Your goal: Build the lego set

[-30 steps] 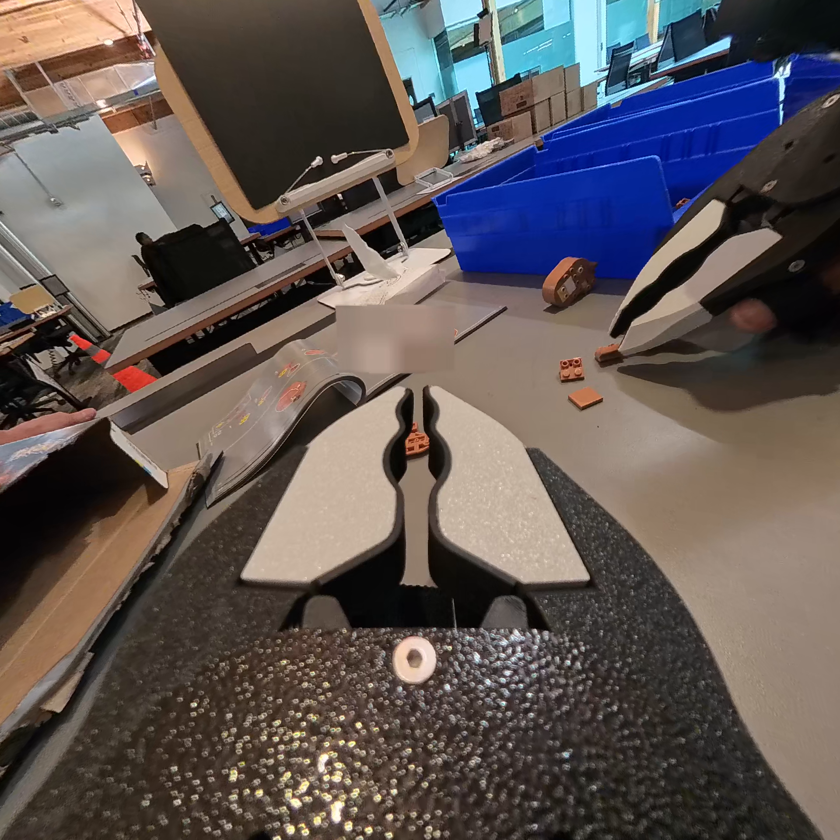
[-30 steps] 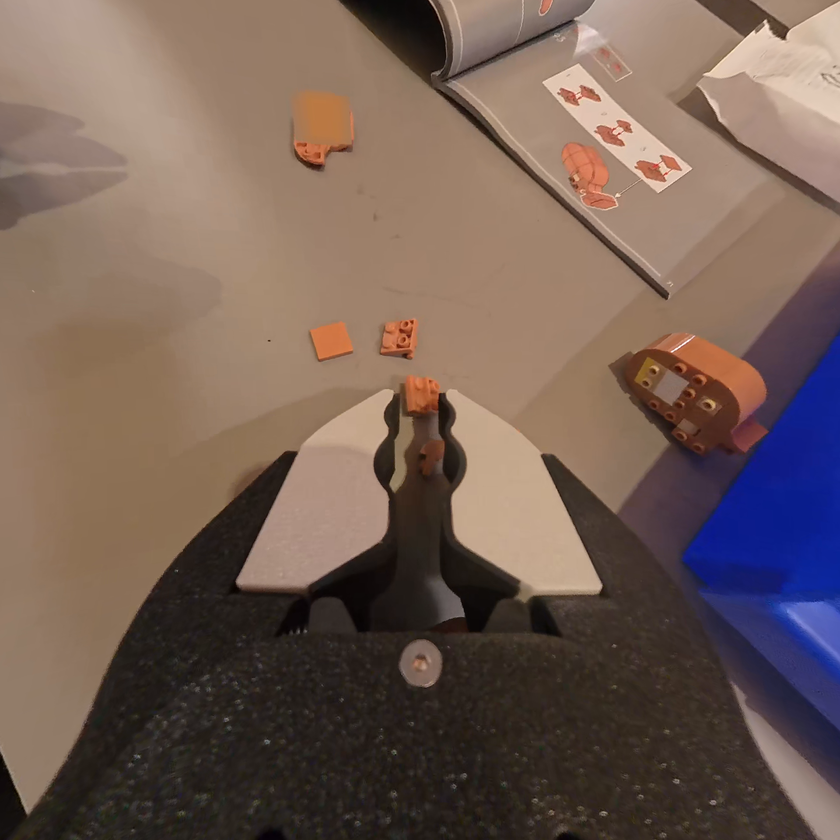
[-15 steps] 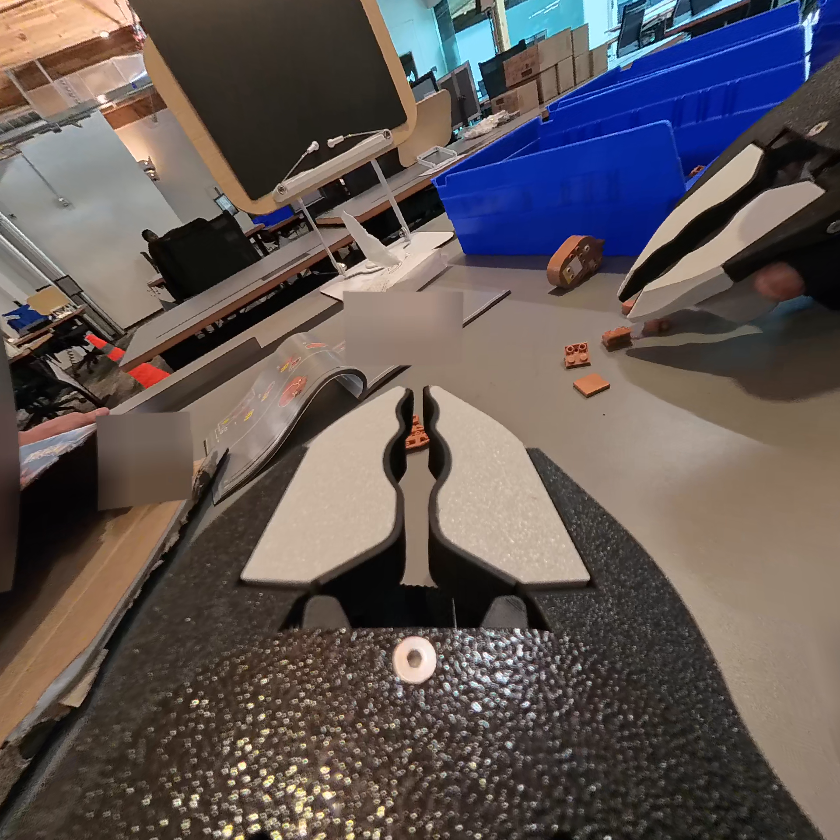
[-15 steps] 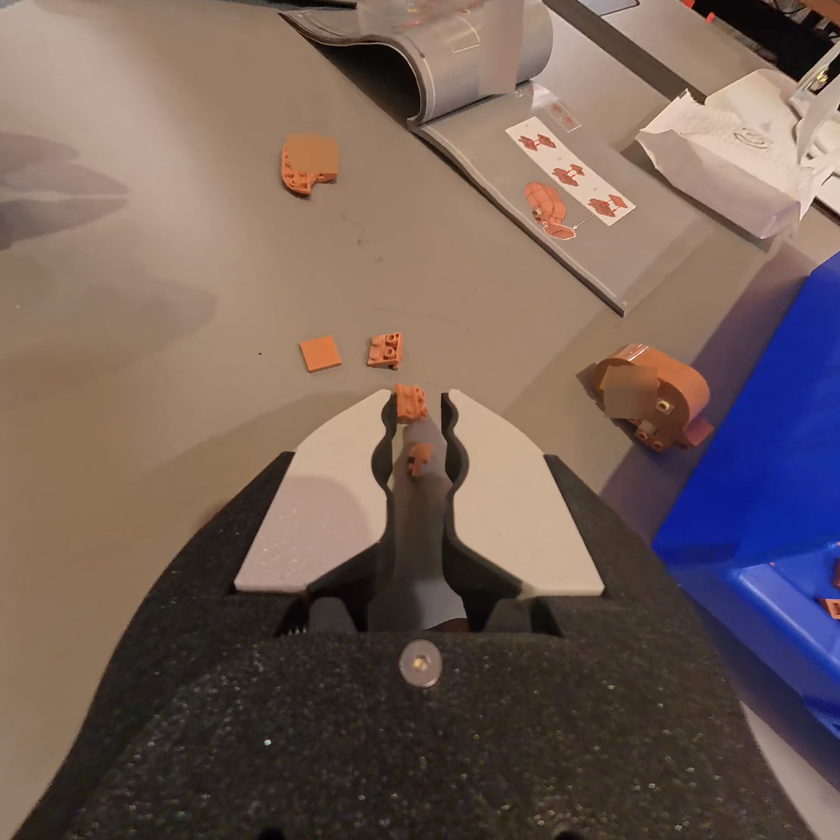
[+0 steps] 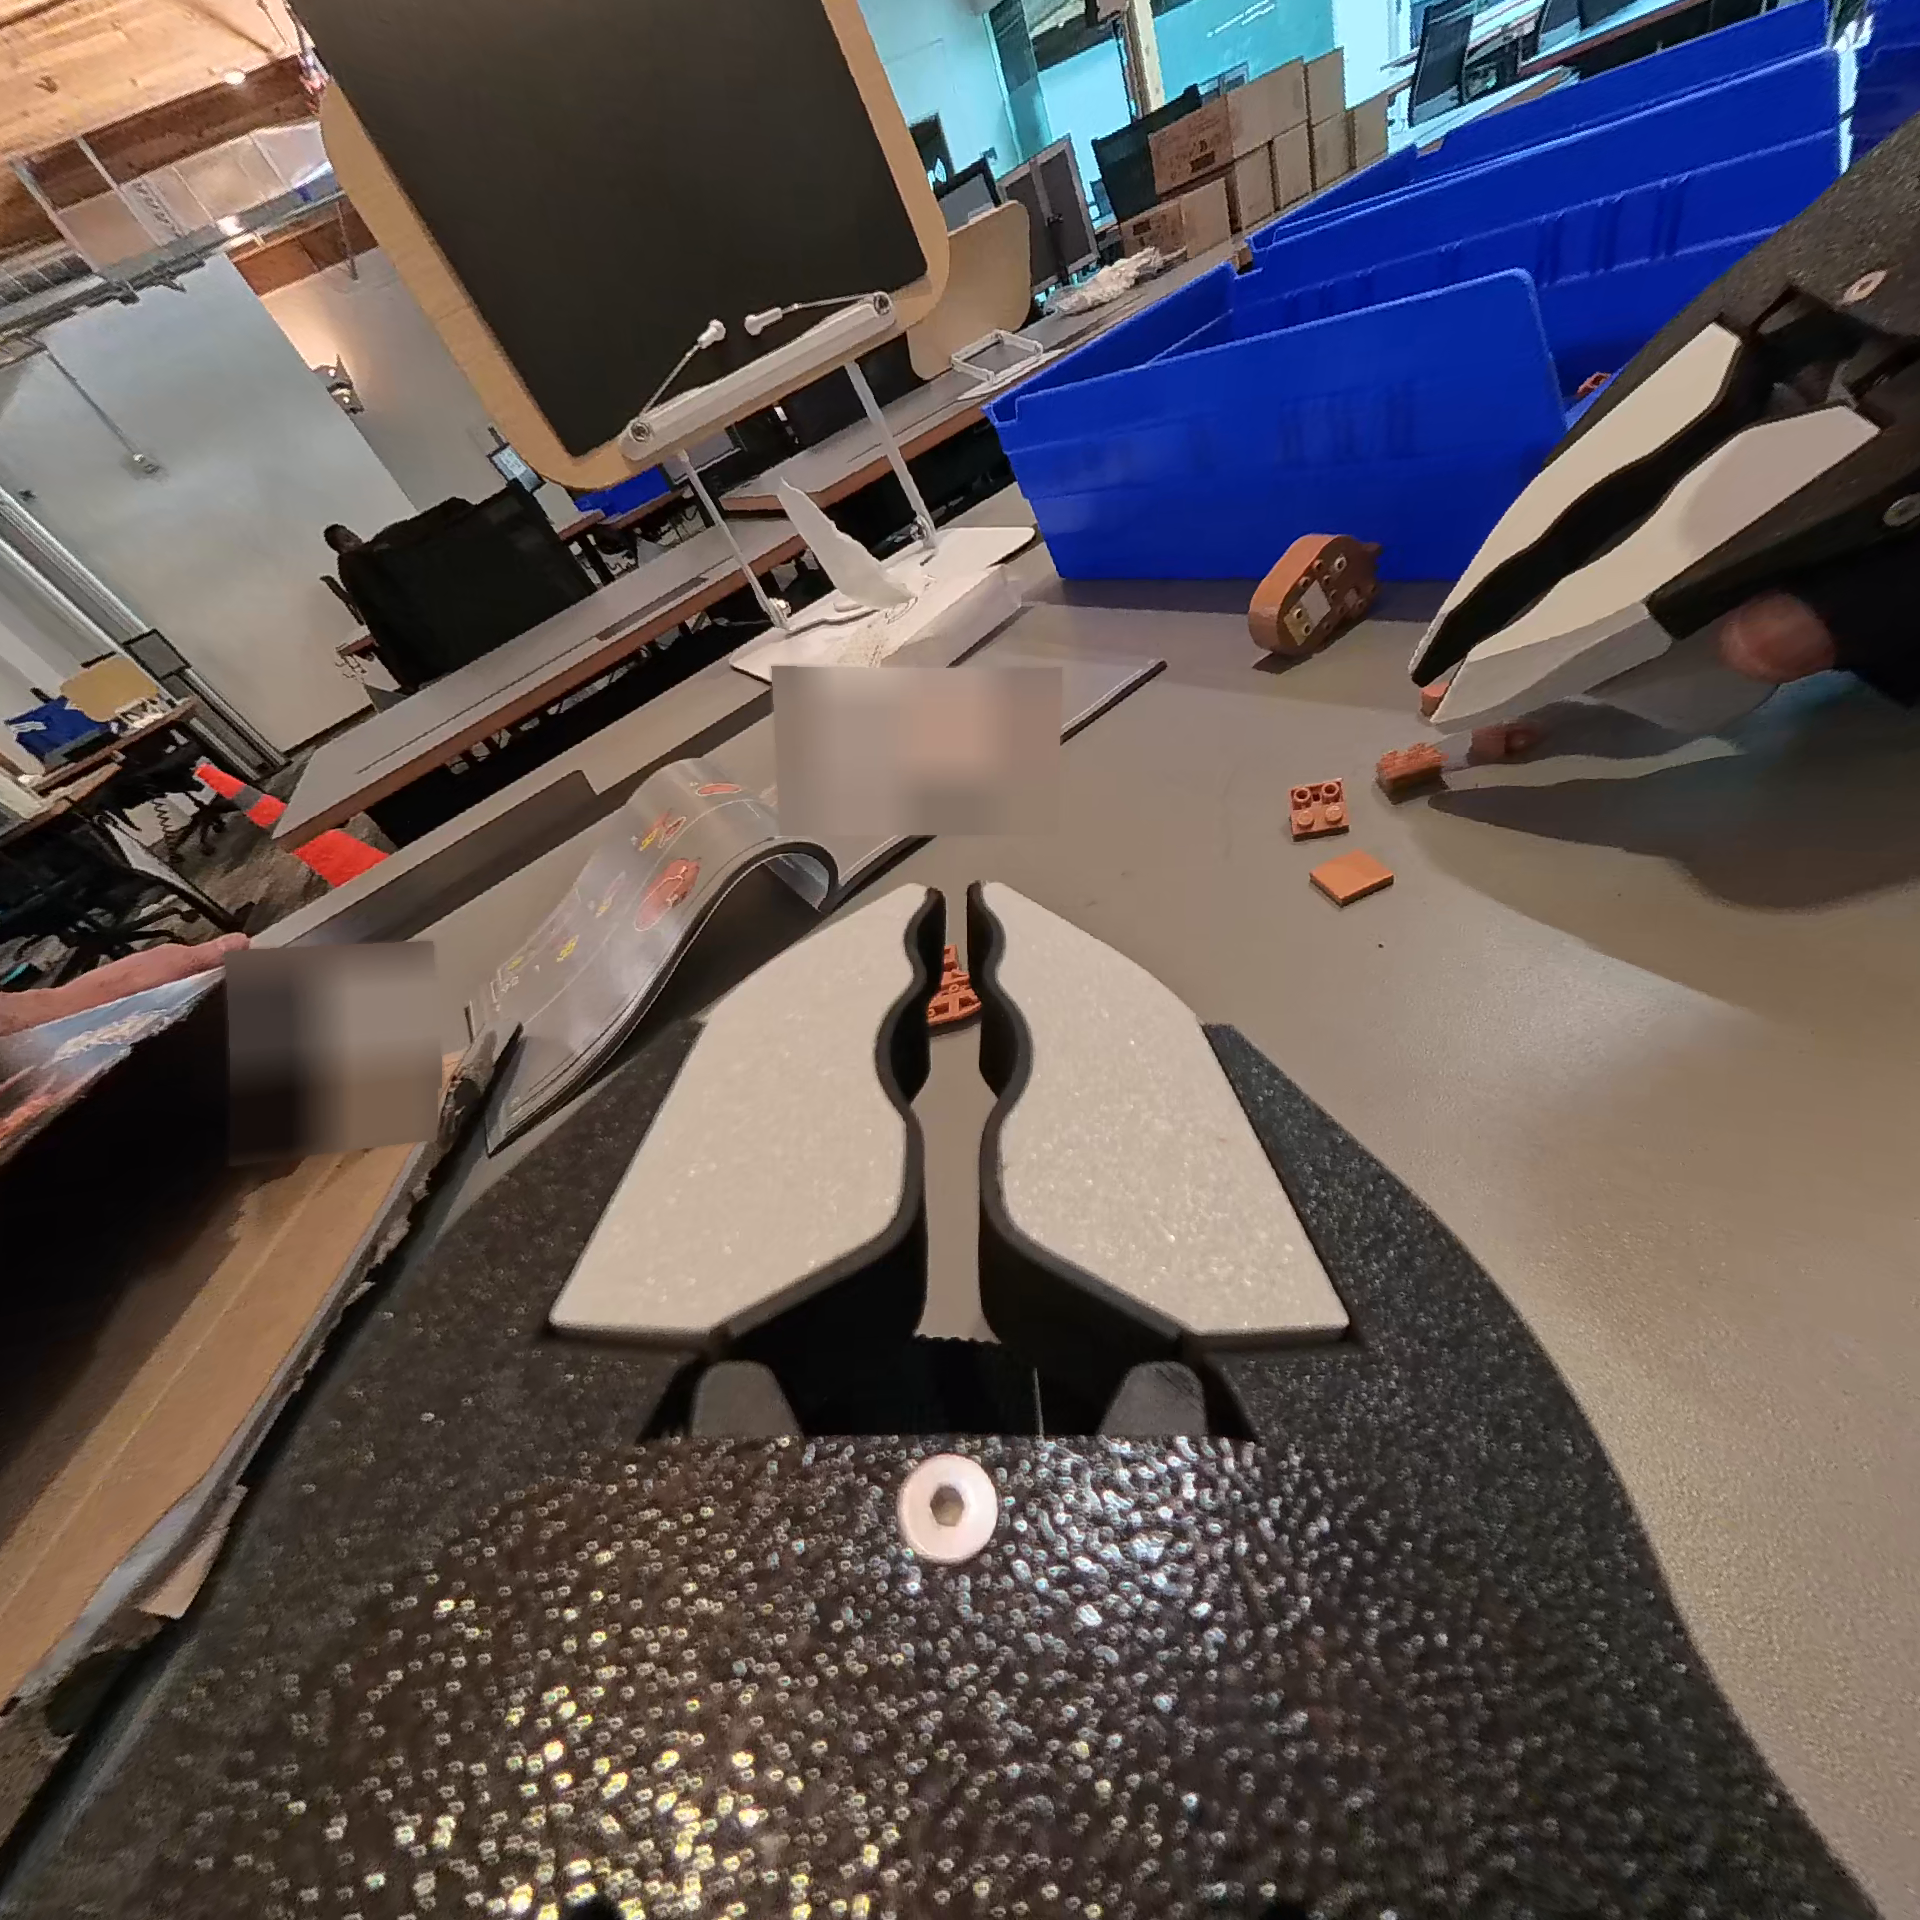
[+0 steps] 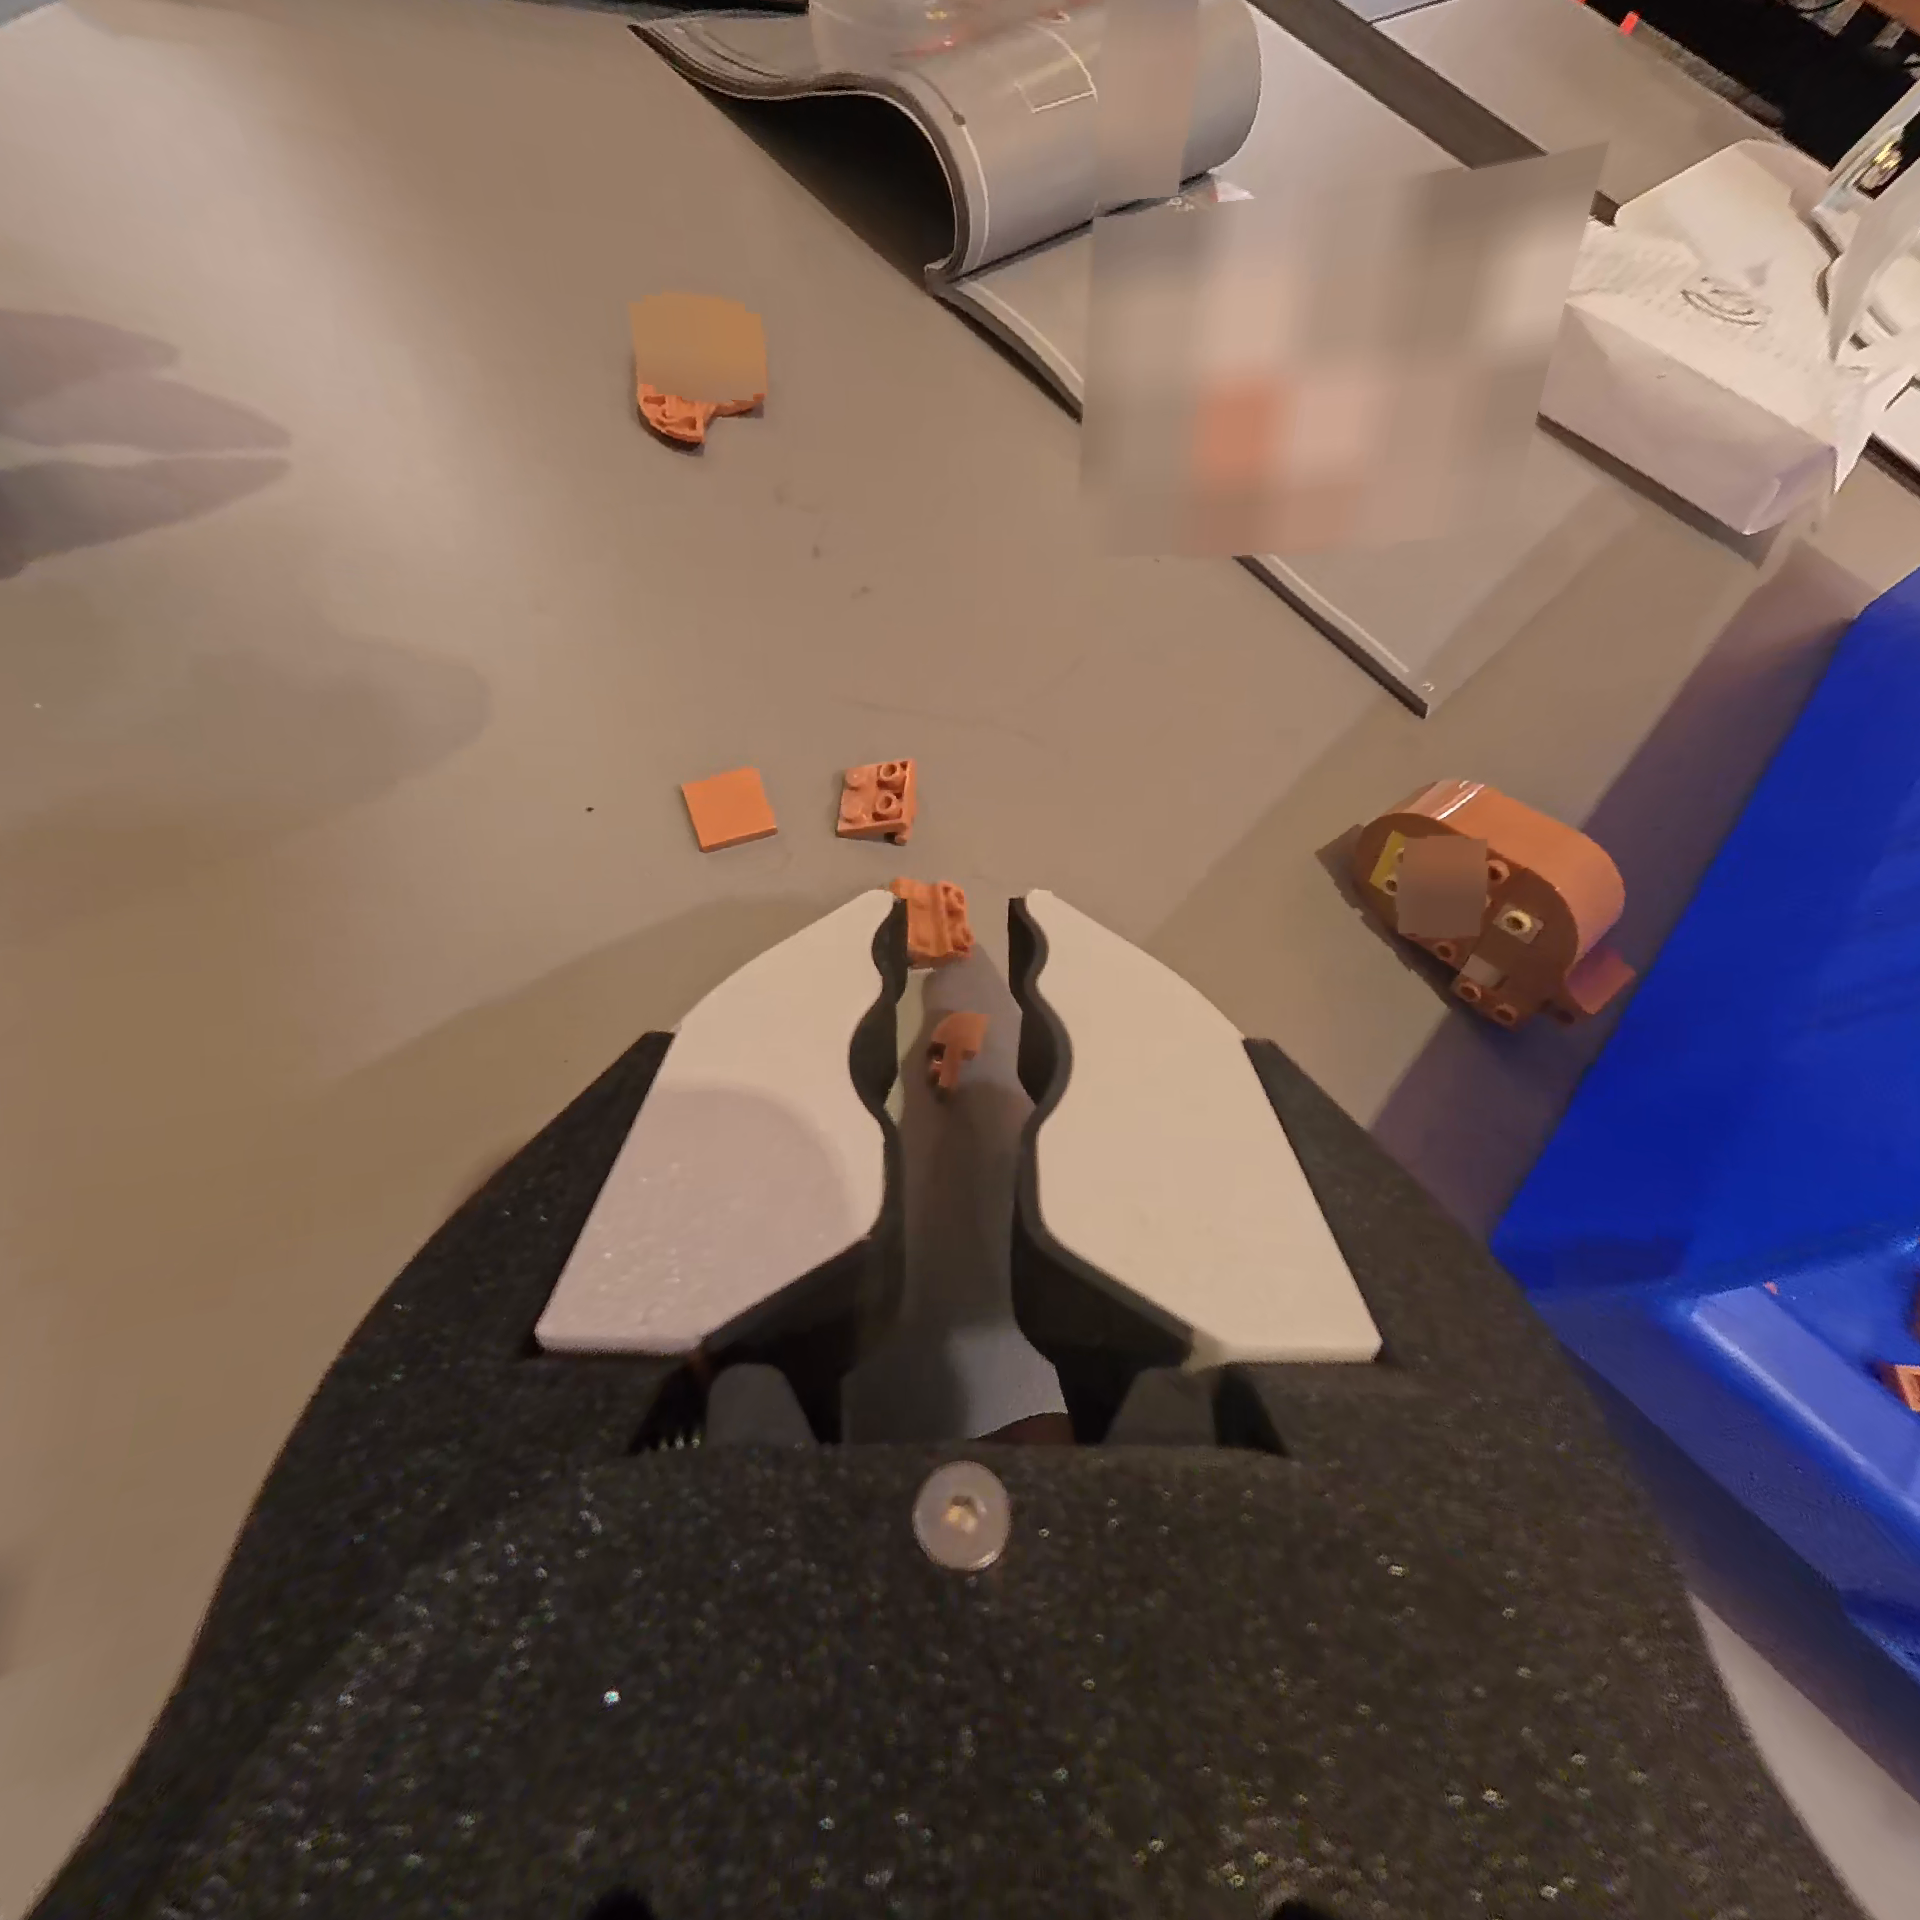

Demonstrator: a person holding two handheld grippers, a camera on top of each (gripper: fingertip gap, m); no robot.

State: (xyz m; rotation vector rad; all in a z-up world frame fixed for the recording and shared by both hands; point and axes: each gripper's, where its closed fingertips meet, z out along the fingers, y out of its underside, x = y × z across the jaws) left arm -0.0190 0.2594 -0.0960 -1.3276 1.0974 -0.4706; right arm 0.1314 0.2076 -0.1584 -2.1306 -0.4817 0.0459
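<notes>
The right gripper stands with its jaws part open low over the grey counter. A small orange studded brick sits against the left fingertip and clear of the right one, so it is not pinched. A tinier orange piece lies farther back between the jaws. Both look light, rigid and smooth, and are likely best pinched across flat opposite sides.

A square tile and a studded plate lie just above centre. A brown rounded assembly and a blue bin crowd the right edge, and an open booklet lies at the top.

The left gripper has its jaws narrowed to a slit with nothing in them. Through the slit a rounded orange plate shows on the counter.
</notes>
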